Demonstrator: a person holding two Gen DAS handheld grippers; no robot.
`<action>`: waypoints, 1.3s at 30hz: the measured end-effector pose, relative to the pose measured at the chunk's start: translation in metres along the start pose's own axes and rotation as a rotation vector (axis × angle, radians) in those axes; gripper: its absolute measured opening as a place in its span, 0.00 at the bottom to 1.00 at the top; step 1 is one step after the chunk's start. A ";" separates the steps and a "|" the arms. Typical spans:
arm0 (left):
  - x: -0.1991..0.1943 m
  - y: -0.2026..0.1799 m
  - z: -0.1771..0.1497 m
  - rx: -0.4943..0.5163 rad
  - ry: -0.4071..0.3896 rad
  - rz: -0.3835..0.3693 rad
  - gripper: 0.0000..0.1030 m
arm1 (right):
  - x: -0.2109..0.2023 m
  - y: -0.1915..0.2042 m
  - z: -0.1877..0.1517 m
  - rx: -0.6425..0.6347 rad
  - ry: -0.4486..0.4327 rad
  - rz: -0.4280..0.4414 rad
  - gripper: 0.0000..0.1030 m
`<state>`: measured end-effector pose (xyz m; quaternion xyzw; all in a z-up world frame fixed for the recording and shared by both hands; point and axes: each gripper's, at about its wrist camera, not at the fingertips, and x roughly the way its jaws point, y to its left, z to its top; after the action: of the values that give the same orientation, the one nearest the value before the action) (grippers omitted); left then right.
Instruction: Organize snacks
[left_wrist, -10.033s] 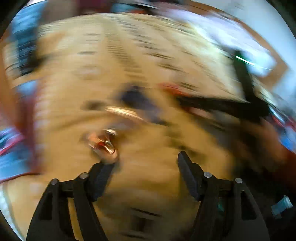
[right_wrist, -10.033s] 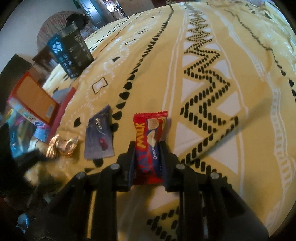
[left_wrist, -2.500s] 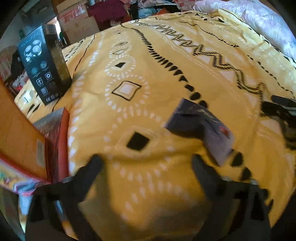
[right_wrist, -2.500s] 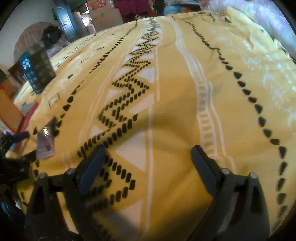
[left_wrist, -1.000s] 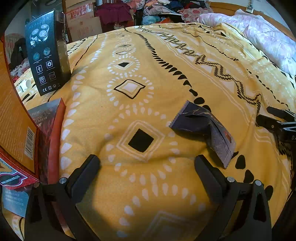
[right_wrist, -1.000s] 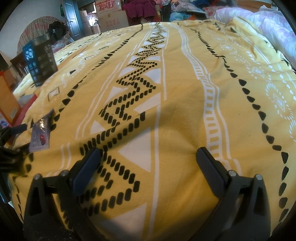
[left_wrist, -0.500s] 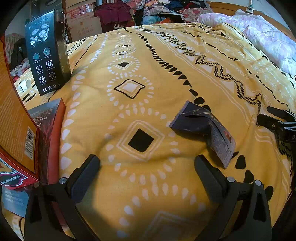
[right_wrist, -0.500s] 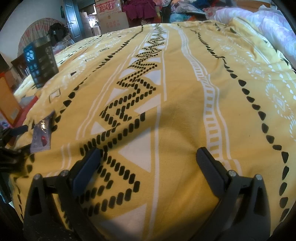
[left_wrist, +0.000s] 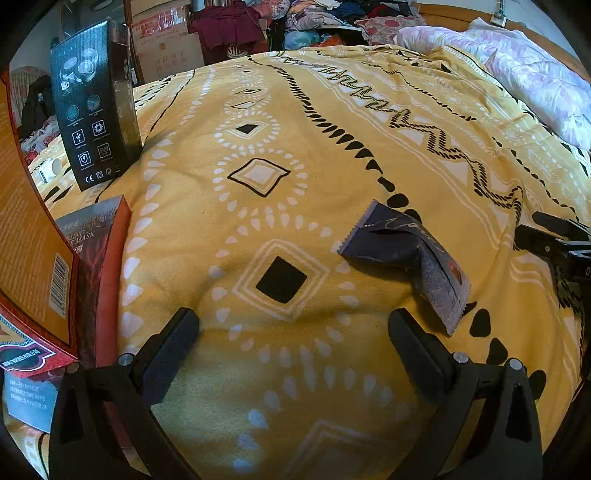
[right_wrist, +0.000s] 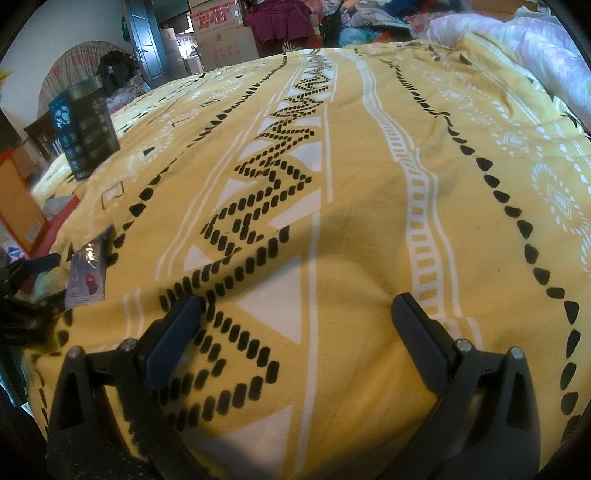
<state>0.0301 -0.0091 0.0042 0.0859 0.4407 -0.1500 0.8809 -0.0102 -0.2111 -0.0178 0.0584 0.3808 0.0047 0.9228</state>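
**Both grippers spread, one snack packet on the bed**

Much of what I see is cut off. The orange cardboard box (left_wrist: 26, 236) leaves the frame well left of my left fingers, and the red carton with "MASK" lettering (left_wrist: 98, 258) is partly covered by it. The printing on the dark purple foil snack packet (left_wrist: 410, 254) is too small to read; in the right wrist view the same packet (right_wrist: 88, 273) sits at the far left edge, glare washing out its top.

The packet lies on the yellow patterned bedspread (left_wrist: 295, 147) just ahead of my left gripper's right finger (left_wrist: 417, 350). It is creased in the middle, its long axis running diagonally from upper left to lower right, the near serrated end almost at that fingertip.

My left gripper (left_wrist: 295, 332) hovers low over the bedspread, fingers released and wide apart, holding nothing. My right gripper (right_wrist: 295, 317) is likewise spread and empty, over the zigzag stripe. A tall black product box (left_wrist: 96, 107) stands upright far ahead-left.
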 end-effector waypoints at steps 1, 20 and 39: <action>0.000 0.000 0.000 0.000 0.000 0.000 1.00 | 0.001 0.000 0.001 0.000 0.000 0.000 1.00; 0.000 -0.002 -0.002 -0.001 0.000 0.001 1.00 | 0.000 -0.001 0.001 0.001 -0.004 0.001 1.00; 0.000 -0.002 -0.002 0.000 -0.001 0.001 1.00 | -0.001 -0.001 -0.002 0.009 -0.011 0.011 1.00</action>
<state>0.0282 -0.0104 0.0029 0.0860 0.4404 -0.1495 0.8811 -0.0120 -0.2123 -0.0185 0.0645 0.3756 0.0081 0.9245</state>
